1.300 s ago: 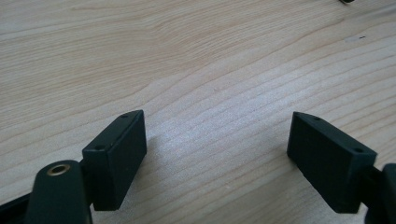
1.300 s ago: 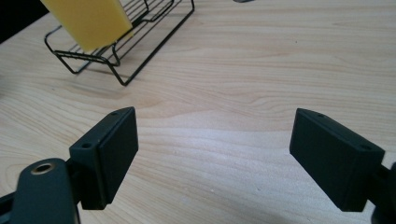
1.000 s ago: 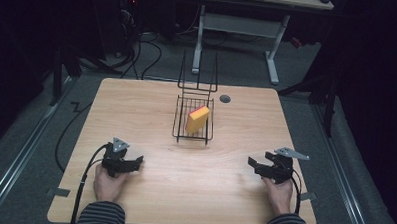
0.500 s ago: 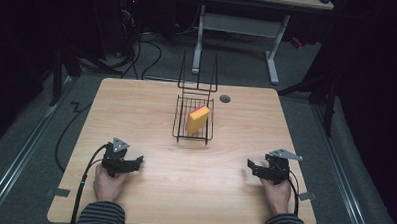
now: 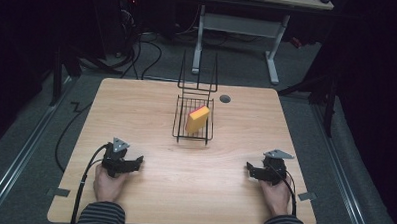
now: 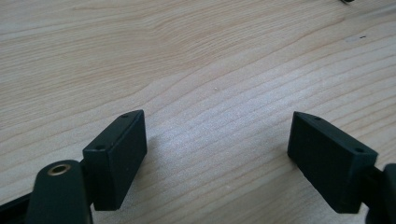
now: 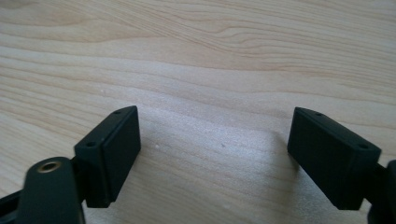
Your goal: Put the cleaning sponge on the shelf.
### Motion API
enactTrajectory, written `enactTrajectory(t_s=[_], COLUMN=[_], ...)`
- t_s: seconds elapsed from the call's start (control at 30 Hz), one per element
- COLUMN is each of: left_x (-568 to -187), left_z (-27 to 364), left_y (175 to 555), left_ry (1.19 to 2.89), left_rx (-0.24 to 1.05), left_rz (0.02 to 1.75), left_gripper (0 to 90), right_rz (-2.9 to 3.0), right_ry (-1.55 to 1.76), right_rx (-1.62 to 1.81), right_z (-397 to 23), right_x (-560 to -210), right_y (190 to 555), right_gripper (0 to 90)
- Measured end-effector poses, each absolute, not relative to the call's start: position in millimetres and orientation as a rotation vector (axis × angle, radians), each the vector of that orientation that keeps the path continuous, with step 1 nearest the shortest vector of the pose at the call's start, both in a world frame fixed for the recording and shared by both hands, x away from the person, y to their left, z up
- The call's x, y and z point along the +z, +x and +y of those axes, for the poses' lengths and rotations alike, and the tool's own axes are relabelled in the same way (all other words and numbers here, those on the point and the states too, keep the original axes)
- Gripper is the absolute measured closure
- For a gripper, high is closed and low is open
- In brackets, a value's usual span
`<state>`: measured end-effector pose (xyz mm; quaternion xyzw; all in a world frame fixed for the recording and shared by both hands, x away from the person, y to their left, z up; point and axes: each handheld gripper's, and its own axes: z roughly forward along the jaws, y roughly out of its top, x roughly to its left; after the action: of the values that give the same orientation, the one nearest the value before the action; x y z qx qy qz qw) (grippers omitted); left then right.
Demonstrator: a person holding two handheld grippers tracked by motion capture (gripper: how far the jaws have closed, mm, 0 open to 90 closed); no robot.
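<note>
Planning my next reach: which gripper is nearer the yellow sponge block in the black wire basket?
Left, narrowly. The left gripper sits near-left of the yellow sponge block; the right gripper sits near-right, slightly farther.

Left gripper [image 5: 134, 163] and right gripper [image 5: 251, 171] rest low, jaws spread wide, pointing inward.

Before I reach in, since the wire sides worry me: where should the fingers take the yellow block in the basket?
Probably from above, on the yellow block's raised far end. It leans tilted inside the wire basket, whose sides bar a sideways approach. Close across its two broad faces.
</note>
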<state>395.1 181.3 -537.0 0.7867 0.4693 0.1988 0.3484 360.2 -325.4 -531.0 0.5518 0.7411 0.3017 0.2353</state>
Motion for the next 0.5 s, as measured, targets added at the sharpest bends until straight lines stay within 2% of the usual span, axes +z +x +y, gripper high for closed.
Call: enactTrajectory(t_s=[0.5], left_x=[-537.1], left_z=[181.2], left_y=[394.6], left_ry=[2.039], left_rx=[0.517], left_rz=[1.216], left_gripper=[20.1], right_rz=[2.035], right_ry=[1.504], right_rx=[0.83], right_z=[-324.8], right_x=[-531.0], right_y=[359.3], right_gripper=[18.9])
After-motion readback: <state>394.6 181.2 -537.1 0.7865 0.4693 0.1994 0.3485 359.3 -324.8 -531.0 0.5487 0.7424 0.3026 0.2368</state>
